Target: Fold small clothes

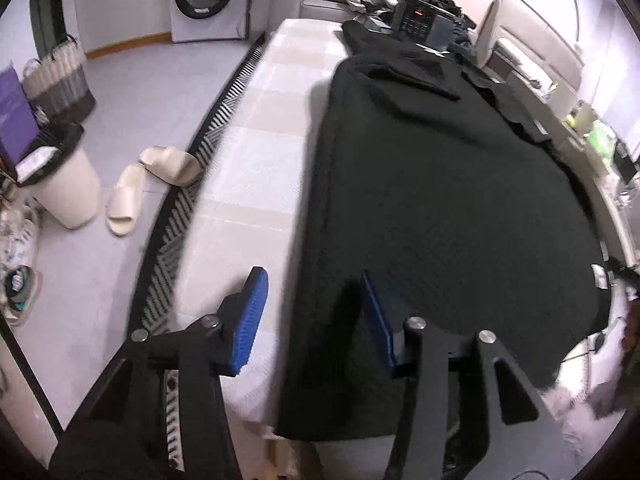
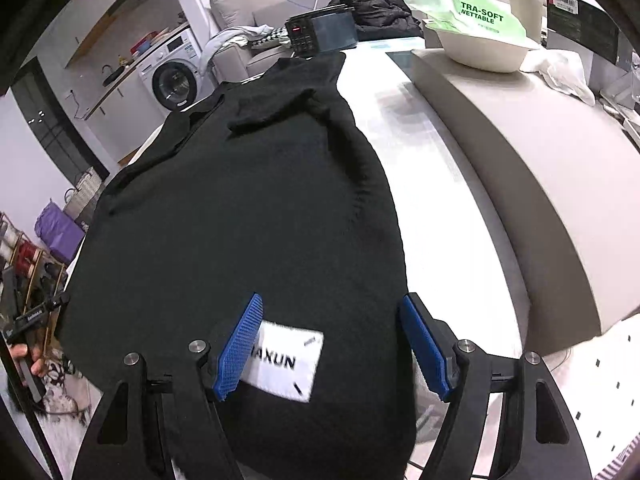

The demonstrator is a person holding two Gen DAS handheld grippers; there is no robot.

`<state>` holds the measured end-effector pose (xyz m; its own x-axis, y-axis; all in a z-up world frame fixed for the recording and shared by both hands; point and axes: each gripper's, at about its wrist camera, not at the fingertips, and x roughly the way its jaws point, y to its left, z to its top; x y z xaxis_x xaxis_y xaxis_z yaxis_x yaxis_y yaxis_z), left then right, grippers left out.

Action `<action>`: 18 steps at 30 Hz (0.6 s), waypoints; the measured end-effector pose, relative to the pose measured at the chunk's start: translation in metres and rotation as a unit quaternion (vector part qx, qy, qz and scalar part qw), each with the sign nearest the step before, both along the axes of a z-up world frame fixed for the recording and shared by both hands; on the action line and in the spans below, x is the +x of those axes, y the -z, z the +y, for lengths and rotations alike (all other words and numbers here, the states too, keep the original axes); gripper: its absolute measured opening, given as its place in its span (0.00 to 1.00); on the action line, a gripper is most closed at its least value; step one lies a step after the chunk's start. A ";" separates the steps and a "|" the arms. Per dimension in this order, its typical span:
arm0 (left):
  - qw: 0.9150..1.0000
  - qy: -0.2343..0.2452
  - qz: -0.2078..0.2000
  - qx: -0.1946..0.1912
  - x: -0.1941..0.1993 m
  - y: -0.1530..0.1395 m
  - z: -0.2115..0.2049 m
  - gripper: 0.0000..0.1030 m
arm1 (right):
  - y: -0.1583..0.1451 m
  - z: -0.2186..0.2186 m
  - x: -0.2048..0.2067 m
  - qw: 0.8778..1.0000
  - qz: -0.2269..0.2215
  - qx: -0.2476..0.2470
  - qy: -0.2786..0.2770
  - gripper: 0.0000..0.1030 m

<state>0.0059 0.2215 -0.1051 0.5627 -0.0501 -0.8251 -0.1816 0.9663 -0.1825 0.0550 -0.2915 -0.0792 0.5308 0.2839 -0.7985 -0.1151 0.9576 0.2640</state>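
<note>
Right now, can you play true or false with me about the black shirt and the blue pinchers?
1. The black garment lies spread on the table. True.
2. The right gripper is squeezing a red sock. False: its jaws stand open over the garment's white label.
3. A washing machine stands in the background. True.
4. The left gripper holds a slipper. False: its jaws are open at the garment's edge; the slippers lie on the floor.

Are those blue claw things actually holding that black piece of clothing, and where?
No. Both the left gripper and the right gripper are open above the near edge of the black garment, and their pads are not pinching it.
</note>
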 end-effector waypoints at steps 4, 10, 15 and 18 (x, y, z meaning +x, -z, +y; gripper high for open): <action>0.999 0.002 -0.016 -0.044 -0.004 0.002 -0.002 0.31 | 0.004 -0.005 -0.008 0.999 0.000 0.044 -0.014 0.71; 0.991 0.011 -0.026 -0.134 -0.005 -0.001 -0.004 0.18 | 0.004 -0.006 -0.015 0.997 -0.002 0.071 -0.026 0.71; 0.994 0.025 -0.018 -0.109 -0.009 -0.009 -0.013 0.19 | -0.002 -0.008 -0.028 0.999 0.017 0.030 -0.039 0.71; 0.994 0.016 -0.003 -0.109 -0.010 -0.004 -0.010 0.19 | -0.002 -0.016 -0.036 0.999 0.027 0.012 -0.033 0.71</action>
<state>-0.0041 0.2115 -0.1009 0.5636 -0.2449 -0.7889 -0.1493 0.9091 -0.3889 0.0189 -0.3072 -0.0776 0.4661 0.3370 -0.8181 -0.1628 0.9415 0.2950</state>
